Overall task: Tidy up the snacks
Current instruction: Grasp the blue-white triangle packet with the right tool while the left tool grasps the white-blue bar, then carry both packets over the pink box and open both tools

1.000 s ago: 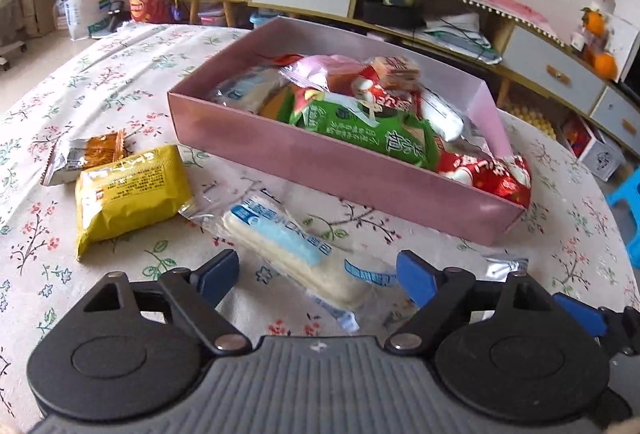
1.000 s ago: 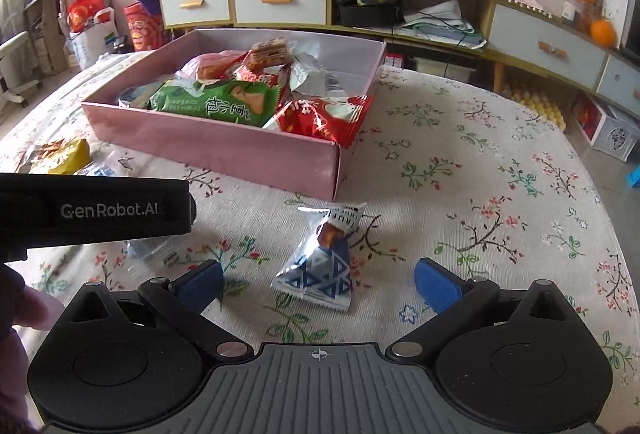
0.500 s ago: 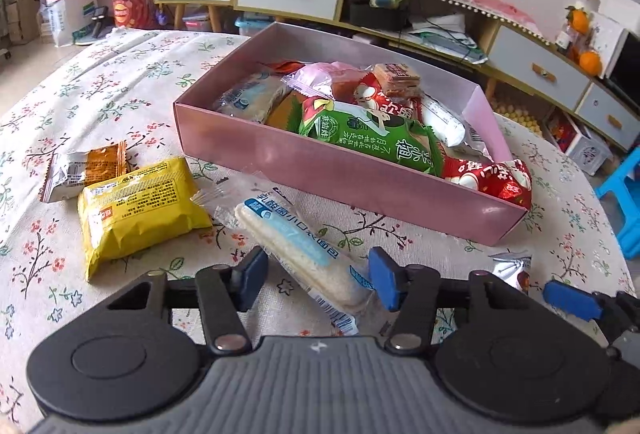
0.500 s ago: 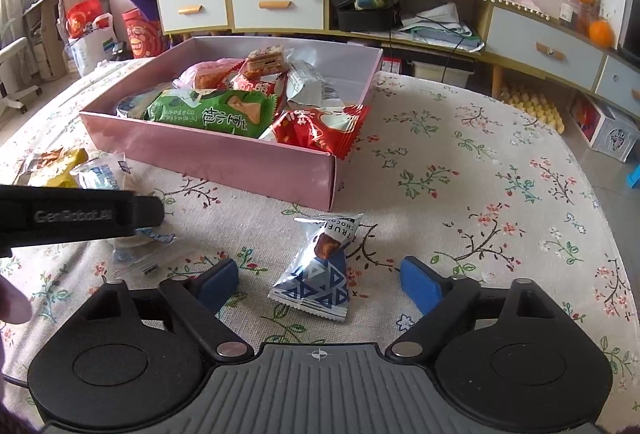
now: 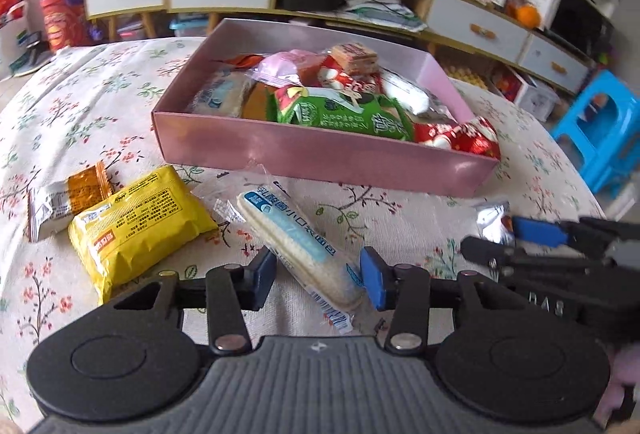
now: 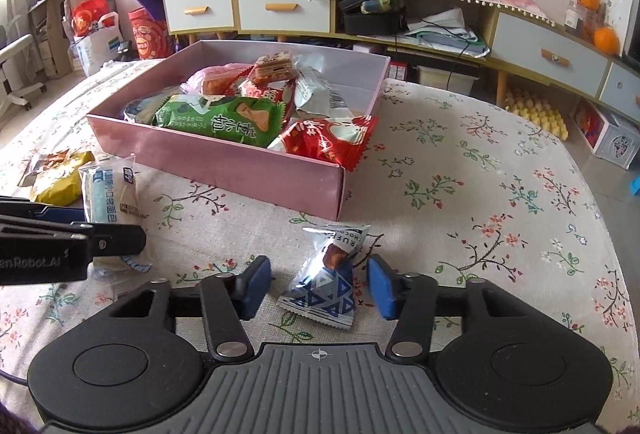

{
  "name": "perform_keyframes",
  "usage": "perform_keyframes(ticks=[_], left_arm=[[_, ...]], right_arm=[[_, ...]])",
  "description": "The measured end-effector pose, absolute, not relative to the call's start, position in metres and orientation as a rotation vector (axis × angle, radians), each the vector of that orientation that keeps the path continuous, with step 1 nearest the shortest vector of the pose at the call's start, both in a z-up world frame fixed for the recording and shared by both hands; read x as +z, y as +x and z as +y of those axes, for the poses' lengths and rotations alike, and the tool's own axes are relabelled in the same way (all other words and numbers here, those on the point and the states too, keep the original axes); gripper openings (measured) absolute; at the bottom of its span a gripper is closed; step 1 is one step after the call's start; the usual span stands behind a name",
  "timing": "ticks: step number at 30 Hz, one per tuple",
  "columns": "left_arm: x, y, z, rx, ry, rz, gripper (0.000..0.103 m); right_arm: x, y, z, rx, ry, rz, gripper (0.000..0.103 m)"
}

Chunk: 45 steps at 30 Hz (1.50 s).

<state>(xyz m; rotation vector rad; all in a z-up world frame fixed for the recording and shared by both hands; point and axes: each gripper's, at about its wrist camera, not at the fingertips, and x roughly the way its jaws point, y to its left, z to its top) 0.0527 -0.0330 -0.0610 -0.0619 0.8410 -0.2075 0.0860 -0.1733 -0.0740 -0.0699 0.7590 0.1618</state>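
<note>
A pink box [image 5: 320, 157] [image 6: 224, 163] on the floral tablecloth holds several snack packets. My left gripper [image 5: 318, 274] has closed in around a long white-and-blue bread packet [image 5: 296, 250] [image 6: 108, 201]; both pads touch its sides. My right gripper [image 6: 318, 284] straddles a small silver-and-blue chocolate packet [image 6: 324, 282] [image 5: 492, 218] lying on the cloth; its jaws stand narrowed, with small gaps to the packet. A yellow packet [image 5: 136, 226] and an orange-and-silver packet [image 5: 68, 197] lie to the left of the bread.
A red packet [image 6: 328, 141] hangs over the box's near right corner. The table edge curves round on the right, with a blue stool [image 5: 600, 137] beyond it. Cabinets [image 6: 280, 5] stand behind the table.
Both grippers have narrowed from wide open. The left one has closed onto the bread packet; the right one has closed in around the chocolate packet. Both have shifted forward slightly.
</note>
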Motion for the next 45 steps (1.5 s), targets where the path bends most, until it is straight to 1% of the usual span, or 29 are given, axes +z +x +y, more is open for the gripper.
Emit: perform_keyframes(ticks=[1, 6, 13, 16, 17, 20, 23, 24, 27, 30, 31, 33, 35, 45], left_arm=[[-0.061, 0.053, -0.032, -0.222, -0.055, 0.845, 0.041], [-0.059, 0.054, -0.023, -0.278, -0.04, 0.866, 0.037], [-0.056, 0.06, -0.006, -0.31, -0.069, 0.908, 0.031], [-0.056, 0.063, 0.001, -0.306, -0.09, 0.922, 0.031], [-0.057, 0.062, 0.003, -0.297, -0.102, 0.921, 0.035], [-0.057, 0.064, 0.005, -0.274, -0.14, 0.915, 0.035], [-0.058, 0.067, 0.001, -0.249, -0.13, 0.899, 0.04], [-0.058, 0.068, 0.0, -0.24, -0.125, 0.892, 0.04], [-0.058, 0.069, -0.004, -0.219, -0.099, 0.879, 0.037], [-0.056, 0.07, -0.005, -0.209, -0.072, 0.885, 0.03], [-0.056, 0.07, -0.004, -0.214, -0.079, 0.889, 0.029], [-0.055, 0.071, 0.0, -0.231, -0.097, 0.903, 0.023], [-0.054, 0.072, 0.003, -0.247, -0.12, 0.919, 0.021], [-0.041, 0.068, 0.015, -0.289, -0.216, 0.965, 0.019]], right_arm=[[-0.074, 0.086, -0.173, 0.164, -0.069, 0.761, 0.042], [-0.071, 0.088, -0.171, 0.164, -0.058, 0.783, 0.031], [-0.068, 0.091, -0.17, 0.158, -0.028, 0.821, 0.025], [-0.066, 0.093, -0.171, 0.151, 0.002, 0.842, 0.025], [-0.066, 0.094, -0.171, 0.149, 0.01, 0.848, 0.024], [-0.065, 0.095, -0.168, 0.147, 0.02, 0.858, 0.024], [-0.064, 0.097, -0.164, 0.149, 0.022, 0.864, 0.024], [-0.064, 0.097, -0.163, 0.15, 0.023, 0.866, 0.024], [-0.064, 0.097, -0.161, 0.153, 0.03, 0.872, 0.024], [-0.062, 0.098, -0.162, 0.158, 0.051, 0.882, 0.024], [-0.062, 0.098, -0.163, 0.16, 0.06, 0.886, 0.021], [-0.06, 0.098, -0.165, 0.162, 0.082, 0.897, 0.021], [-0.059, 0.099, -0.167, 0.166, 0.112, 0.906, 0.021], [-0.04, 0.101, -0.175, 0.203, 0.261, 0.905, 0.021]])
